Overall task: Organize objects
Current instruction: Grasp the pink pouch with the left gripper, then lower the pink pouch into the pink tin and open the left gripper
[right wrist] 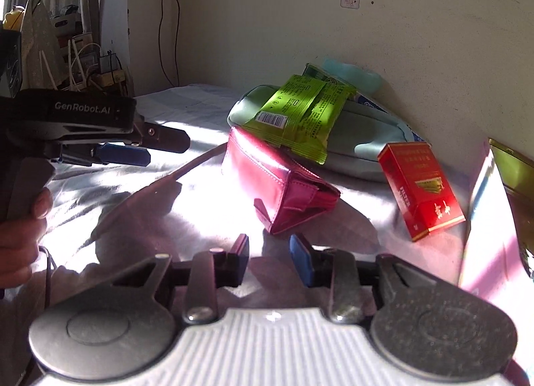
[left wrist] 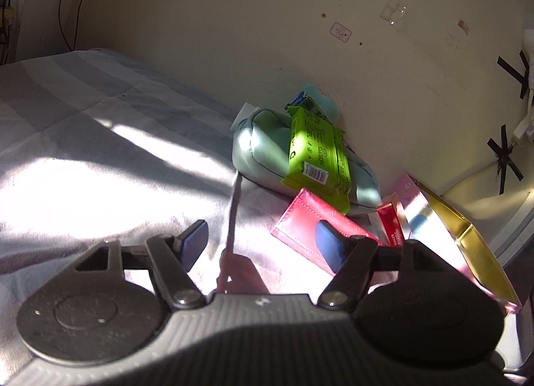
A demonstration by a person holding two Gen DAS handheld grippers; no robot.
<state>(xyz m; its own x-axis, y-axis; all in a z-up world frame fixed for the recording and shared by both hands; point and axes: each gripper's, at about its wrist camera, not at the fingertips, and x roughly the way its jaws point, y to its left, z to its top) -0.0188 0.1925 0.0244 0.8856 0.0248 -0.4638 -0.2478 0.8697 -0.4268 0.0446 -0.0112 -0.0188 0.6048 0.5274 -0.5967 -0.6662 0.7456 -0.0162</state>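
On the bed, against the wall, lies a mint pouch (left wrist: 260, 152) (right wrist: 367, 132) with a green snack packet (left wrist: 317, 152) (right wrist: 300, 112) on top. A pink wallet (left wrist: 300, 219) (right wrist: 273, 179) rests in front of it, and a red cigarette box (left wrist: 390, 219) (right wrist: 420, 185) lies to its right. My left gripper (left wrist: 262, 242) (right wrist: 163, 149) is open. A thin pale strap (left wrist: 233, 212) runs between its fingers, touching neither, and its right pad overlaps the wallet in view. My right gripper (right wrist: 269, 252) hovers just short of the wallet, jaws a little apart and empty.
A pale striped sheet (left wrist: 100, 119) covers the bed and the wall (left wrist: 300, 18) stands close behind the pile. A gold-lidded pink box (left wrist: 467, 235) (right wrist: 514, 165) leans at the right. A person's hand (right wrist: 20, 235) holds the left gripper. Cluttered shelves and cables (right wrist: 83, 52) fill the far left.
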